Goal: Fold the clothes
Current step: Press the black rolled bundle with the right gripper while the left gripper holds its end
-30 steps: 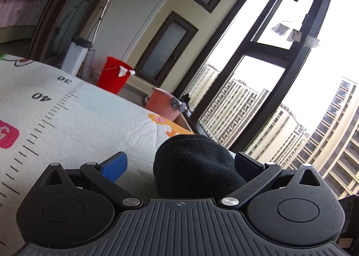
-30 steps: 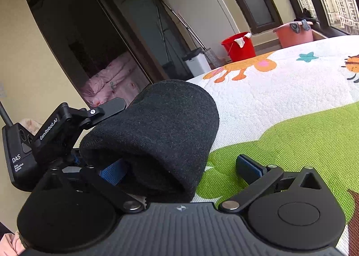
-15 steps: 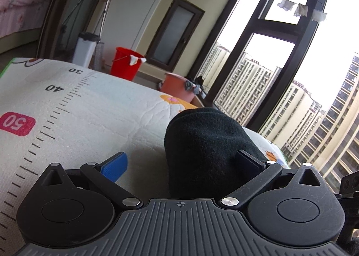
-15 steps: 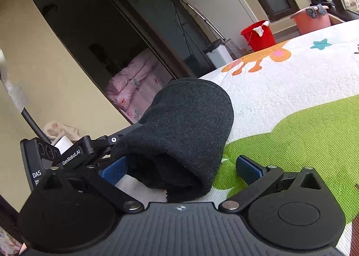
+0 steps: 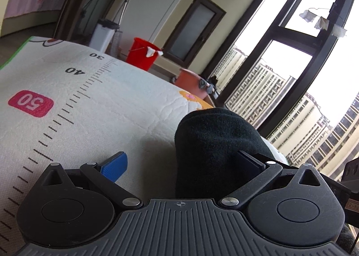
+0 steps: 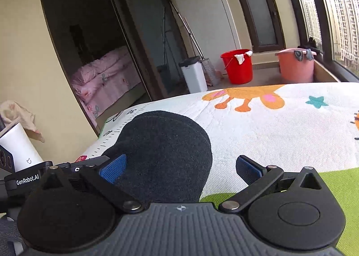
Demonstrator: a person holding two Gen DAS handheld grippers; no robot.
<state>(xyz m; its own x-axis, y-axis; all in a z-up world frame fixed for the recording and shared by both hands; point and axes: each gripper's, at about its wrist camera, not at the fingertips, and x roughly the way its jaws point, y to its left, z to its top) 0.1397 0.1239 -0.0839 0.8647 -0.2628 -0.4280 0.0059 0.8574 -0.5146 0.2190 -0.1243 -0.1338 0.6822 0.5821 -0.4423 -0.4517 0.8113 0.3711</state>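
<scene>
- On the printed play mat (image 5: 94,108), wide bare surface is seen ahead and to the left of the left gripper (image 5: 181,161); the mat's green border (image 5: 13,56) marks its far left edge, with floor beyond.
- Past the mat's far edge, a red bucket (image 6: 236,65), a pink basin (image 6: 296,65) and a white bin (image 6: 194,74) are seen against the wall and window.
- Between the spread fingers of the left gripper, the black folded garment (image 5: 215,146) is found, pressed against the right-hand finger (image 5: 251,161) and well apart from the blue-padded left one (image 5: 114,166).
- The right gripper (image 6: 181,166) is likewise held wide apart, the same garment (image 6: 163,155) lying against its blue left pad (image 6: 113,168); green mat shows around its other finger (image 6: 249,169).
- The garment's long axis appears to run away from each camera, its rounded folded end pointing forward toward the mat's far side.
- Its near end is hidden beneath both gripper bodies, so its full length cannot be told.
- A black GenRobot.AI-labelled device (image 6: 27,182) is cut off at the right view's left edge.
</scene>
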